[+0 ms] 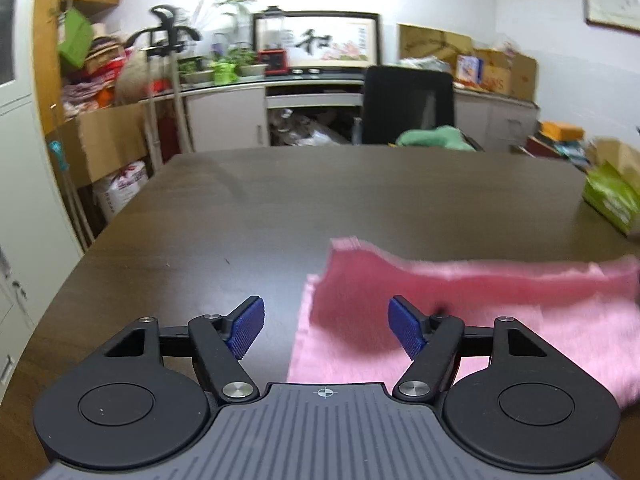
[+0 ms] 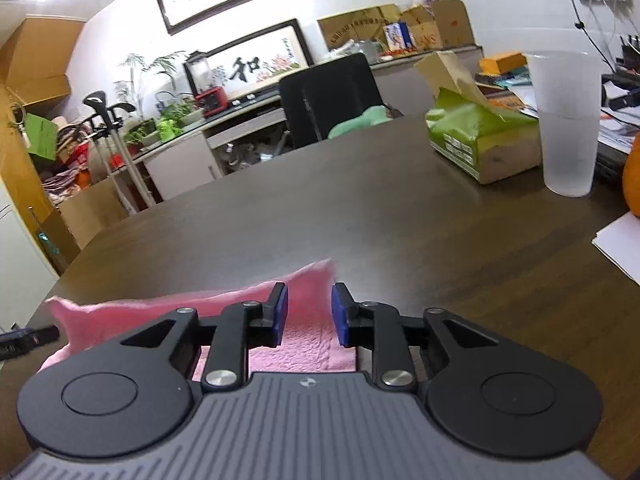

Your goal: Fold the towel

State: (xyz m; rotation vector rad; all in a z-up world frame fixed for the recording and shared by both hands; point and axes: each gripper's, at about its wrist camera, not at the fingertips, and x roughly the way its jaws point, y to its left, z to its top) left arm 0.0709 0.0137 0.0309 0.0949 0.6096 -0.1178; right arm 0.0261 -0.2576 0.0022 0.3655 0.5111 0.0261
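Pink towel (image 1: 480,312) lies partly folded on dark bench (image 1: 280,208). Left claw (image 1: 326,330) is held wide apart, empty. Right claw (image 2: 309,314) is parted slightly, pads clear of the cloth.

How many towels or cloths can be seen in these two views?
2. A pink towel lies on the dark table by both grippers; a green cloth sits on the black chair beyond the far edge. Clutter may hide others.

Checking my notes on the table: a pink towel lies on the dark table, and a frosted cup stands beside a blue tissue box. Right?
One slip: the tissue box is green, not blue, as the right wrist view shows. The rest holds: the pink towel lies on the dark table, and the frosted cup stands beside the box.
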